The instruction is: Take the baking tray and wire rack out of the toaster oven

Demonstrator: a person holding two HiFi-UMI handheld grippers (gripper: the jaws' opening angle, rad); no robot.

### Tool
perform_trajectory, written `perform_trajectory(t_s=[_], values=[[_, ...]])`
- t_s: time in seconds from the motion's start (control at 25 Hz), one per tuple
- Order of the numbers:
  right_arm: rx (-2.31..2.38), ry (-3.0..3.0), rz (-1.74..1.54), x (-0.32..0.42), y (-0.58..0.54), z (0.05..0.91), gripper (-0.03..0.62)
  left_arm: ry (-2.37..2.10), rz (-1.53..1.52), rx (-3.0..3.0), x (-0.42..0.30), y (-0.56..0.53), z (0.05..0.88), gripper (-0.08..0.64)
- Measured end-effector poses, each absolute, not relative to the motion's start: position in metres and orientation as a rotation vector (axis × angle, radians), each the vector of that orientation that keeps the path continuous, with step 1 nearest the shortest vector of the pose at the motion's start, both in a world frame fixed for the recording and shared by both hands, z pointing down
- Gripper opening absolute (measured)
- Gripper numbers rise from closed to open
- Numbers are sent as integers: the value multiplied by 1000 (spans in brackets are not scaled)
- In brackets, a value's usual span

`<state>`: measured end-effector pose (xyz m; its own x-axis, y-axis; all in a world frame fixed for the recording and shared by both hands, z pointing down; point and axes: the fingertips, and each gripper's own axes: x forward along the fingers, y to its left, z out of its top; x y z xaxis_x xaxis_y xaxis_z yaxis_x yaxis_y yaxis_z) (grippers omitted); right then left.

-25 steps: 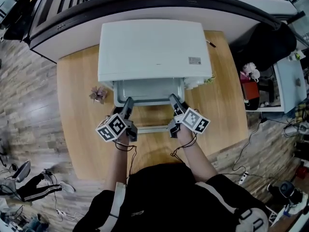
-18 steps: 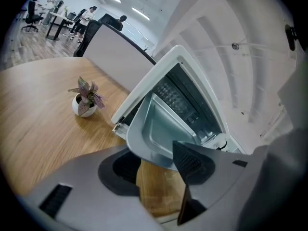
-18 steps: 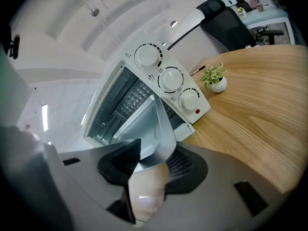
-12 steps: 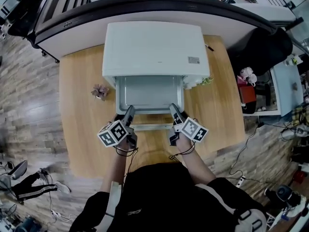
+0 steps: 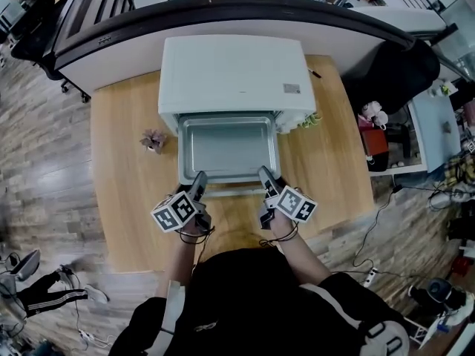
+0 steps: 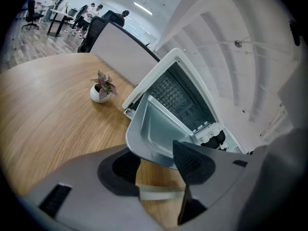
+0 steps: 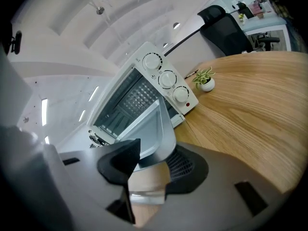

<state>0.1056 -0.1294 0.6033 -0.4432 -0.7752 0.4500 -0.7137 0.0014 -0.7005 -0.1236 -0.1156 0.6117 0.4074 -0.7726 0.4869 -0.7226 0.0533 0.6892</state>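
Sheet metal, the baking tray [image 5: 228, 148] sits partly out of the toaster oven [image 5: 234, 76]: stiff, light, likely slick. The left gripper [image 5: 200, 178] and right gripper [image 5: 263, 173] each pinch its front rim near a corner, the sensible hold.

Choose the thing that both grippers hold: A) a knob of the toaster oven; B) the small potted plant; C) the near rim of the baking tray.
C: the left gripper and the right gripper each clamp a near corner of the baking tray, partly out of the toaster oven.
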Motion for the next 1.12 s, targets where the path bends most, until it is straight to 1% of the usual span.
perform_trajectory(t_s=[0.24, 0.48, 0.76, 1.12], values=[[-1642, 2158, -1440, 106, -100, 605, 170, -1299, -47, 1690, -123, -91, 611, 216], [-1632, 2171, -1425, 86, -75, 607, 172, -1319, -49, 1677, -146, -62, 610, 216], [-1596, 2219, -1449, 51, -41, 607, 173, -1343, -54, 1648, -178, -22, 610, 216], [-1425, 2485, -1513, -19, -44, 617, 175, -1498, -201, 1437, -238, 29, 628, 216]])
